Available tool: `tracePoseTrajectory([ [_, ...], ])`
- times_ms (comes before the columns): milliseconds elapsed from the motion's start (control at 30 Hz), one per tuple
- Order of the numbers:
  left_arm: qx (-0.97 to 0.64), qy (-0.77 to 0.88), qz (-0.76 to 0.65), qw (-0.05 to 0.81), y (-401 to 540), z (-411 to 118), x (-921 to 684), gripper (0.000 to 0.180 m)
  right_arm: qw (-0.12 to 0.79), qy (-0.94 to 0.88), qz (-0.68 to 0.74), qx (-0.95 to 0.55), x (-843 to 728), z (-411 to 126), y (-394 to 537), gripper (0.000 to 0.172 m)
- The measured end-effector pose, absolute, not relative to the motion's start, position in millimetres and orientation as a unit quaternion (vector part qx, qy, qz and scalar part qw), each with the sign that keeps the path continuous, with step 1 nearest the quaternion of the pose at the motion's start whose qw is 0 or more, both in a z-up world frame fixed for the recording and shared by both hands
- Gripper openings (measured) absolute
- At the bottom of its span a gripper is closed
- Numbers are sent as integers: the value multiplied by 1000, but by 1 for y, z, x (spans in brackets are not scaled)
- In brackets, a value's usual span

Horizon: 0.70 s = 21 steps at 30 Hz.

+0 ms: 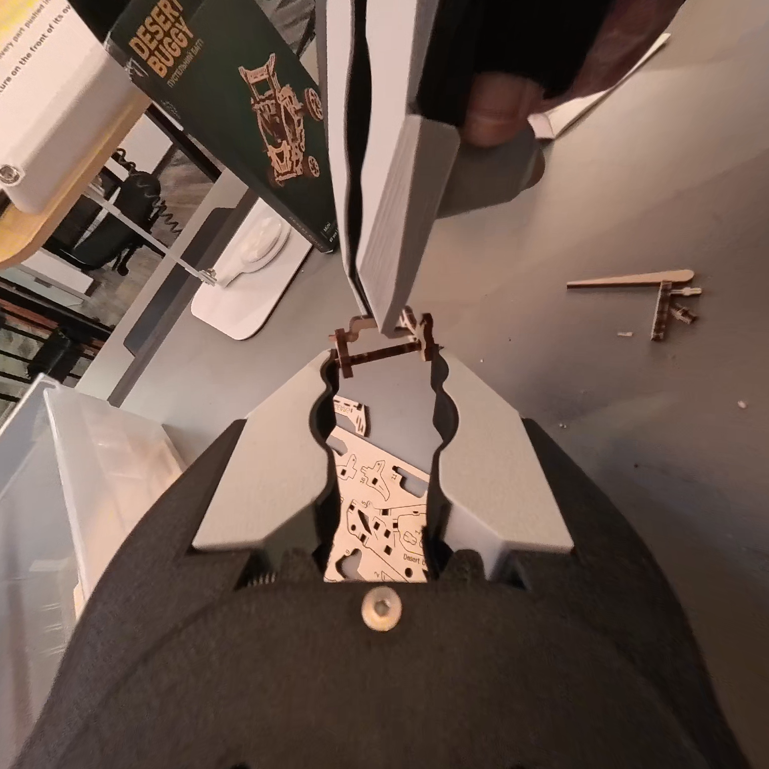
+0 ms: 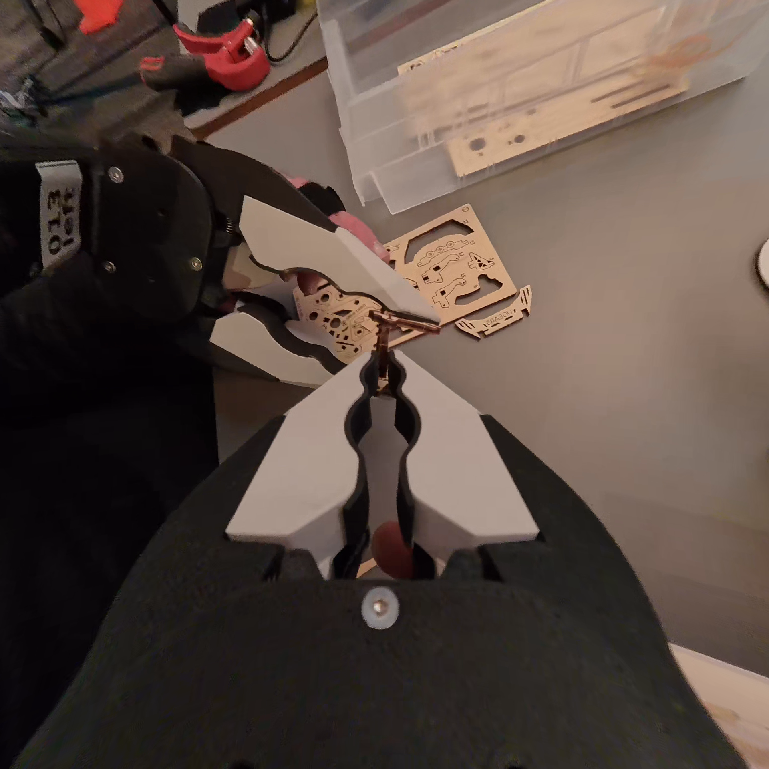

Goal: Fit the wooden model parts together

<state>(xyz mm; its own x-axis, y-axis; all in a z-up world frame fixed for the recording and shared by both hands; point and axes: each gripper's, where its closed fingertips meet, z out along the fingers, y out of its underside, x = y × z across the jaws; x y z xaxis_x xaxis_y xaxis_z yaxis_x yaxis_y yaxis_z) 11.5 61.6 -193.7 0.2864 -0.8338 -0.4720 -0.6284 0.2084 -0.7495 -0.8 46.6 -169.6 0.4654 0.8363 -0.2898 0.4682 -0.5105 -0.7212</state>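
Above the grey counter (image 1: 624,478), the small wooden assembly (image 1: 385,351) hangs between the two tools. It is made of a dark crossbar with a short upright plate at each end. The left hand-held gripper (image 1: 385,358) has its jaws spread about as wide as the crossbar is long, and the two end plates sit at its fingertips (image 1: 333,366); I cannot tell if the pads really press on them. The right hand-held gripper (image 2: 383,370) has its jaws pressed together on a thin wooden piece (image 2: 383,362) that stands up from the assembly, so it pinches this piece at the very tips. In the left wrist view this right tool comes down from above onto the right part of the assembly.

Under the left tool, a pale laser-cut parts sheet (image 2: 453,270) lies flat on the counter, and a curved loose part (image 2: 495,318) lies just beside it. Farther to the side lie a long wooden stick (image 1: 616,281) and a short dark strip (image 1: 662,310), touching each other. A dark green kit box (image 1: 233,108) and a clear plastic bin (image 2: 520,95) stand at the edges of the counter.
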Motion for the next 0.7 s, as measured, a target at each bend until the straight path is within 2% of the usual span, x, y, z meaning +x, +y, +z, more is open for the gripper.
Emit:
tracePoseTrajectory([
  [200, -613, 588, -93, 520, 62, -188, 12, 42, 256, -381, 374, -806, 0, -164, 45, 2],
  [533, -627, 584, -80, 509, 64, -192, 14, 42, 280, -485, 189, -807, 7, -172, 47, 1],
  [700, -625, 581, -82, 515, 63, -190, 15, 42, 271, -494, 194, -803, 7, -169, 46, 1],
])
